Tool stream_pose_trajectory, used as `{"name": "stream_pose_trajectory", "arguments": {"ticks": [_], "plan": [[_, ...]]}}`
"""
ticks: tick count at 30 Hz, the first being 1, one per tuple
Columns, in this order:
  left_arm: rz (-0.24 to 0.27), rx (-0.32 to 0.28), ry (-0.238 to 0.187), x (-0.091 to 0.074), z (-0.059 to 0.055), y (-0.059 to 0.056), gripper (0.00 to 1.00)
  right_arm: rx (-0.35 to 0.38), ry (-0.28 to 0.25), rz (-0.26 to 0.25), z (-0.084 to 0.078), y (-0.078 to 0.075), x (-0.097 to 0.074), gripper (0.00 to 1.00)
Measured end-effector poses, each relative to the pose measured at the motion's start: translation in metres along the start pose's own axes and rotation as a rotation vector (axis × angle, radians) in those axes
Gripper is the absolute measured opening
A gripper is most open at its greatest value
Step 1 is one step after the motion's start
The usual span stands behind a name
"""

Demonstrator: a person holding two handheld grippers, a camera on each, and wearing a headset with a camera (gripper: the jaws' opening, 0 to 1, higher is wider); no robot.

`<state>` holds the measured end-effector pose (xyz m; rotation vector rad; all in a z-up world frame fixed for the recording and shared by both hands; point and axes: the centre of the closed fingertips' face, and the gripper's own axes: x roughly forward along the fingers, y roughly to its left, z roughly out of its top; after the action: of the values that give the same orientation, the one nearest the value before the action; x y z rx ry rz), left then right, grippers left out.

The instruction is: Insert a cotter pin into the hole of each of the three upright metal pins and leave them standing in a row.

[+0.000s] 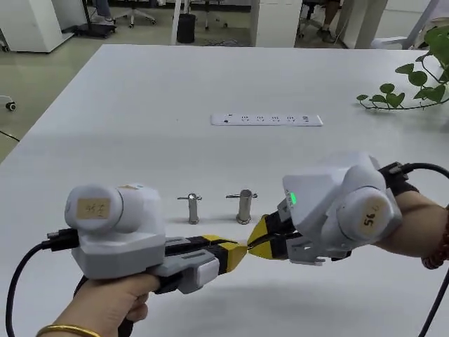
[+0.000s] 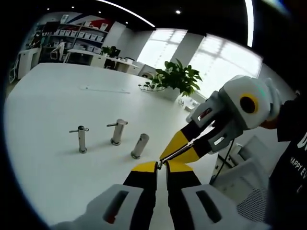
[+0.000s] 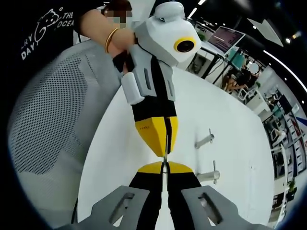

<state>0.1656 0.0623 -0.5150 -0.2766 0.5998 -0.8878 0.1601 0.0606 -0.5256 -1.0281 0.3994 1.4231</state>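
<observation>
Where the two grippers meet tip to tip at lower centre of the head view, we see the left claw (image 1: 237, 253) and right claw (image 1: 258, 237) both pinching one thin cotter pin (image 3: 165, 147). On the table (image 1: 210, 77) beyond, in the left gripper view, the left metal pin (image 2: 81, 139) and middle metal pin (image 2: 117, 132) each carry a crosswise pin, with the right metal pin (image 2: 140, 146) beside them.
</observation>
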Motion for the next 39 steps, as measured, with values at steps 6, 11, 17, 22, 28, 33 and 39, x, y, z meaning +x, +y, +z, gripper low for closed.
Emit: {"name": "stream_pose_trajectory", "arguments": {"ticks": [6, 11, 17, 22, 28, 33, 39], "plan": [[0.003, -0.014, -0.004, 0.0, 0.0, 0.0, 0.0, -0.016, 0.0, -0.001, 0.002, 0.001, 0.0, 0.0], [0.0, -0.029, -0.004, 0.0, -0.001, 0.0, 0.0, -0.02, 0.001, -0.004, 0.002, 0.001, 0.0, 0.0], [-0.011, -0.008, -0.018, -0.002, 0.0, -0.001, 0.0, -0.018, -0.018, -0.011, 0.004, 0.001, -0.001, 0.0], [-0.01, 0.004, -0.028, -0.003, 0.003, -0.001, 0.0, 0.019, -0.034, -0.021, 0.005, -0.002, -0.002, 0.0], [-0.006, 0.057, -0.033, -0.003, 0.005, 0.0, 0.0, 0.163, -0.081, -0.017, 0.004, -0.003, -0.003, 0.0], [-0.001, 0.098, -0.03, -0.005, 0.004, 0.002, 0.0, 0.336, -0.132, -0.015, -0.001, -0.003, -0.005, 0.0], [-0.017, 0.157, -0.019, -0.008, 0.002, 0.002, 0.0, 0.551, -0.194, 0.021, -0.01, 0.001, -0.006, 0.05]]}}
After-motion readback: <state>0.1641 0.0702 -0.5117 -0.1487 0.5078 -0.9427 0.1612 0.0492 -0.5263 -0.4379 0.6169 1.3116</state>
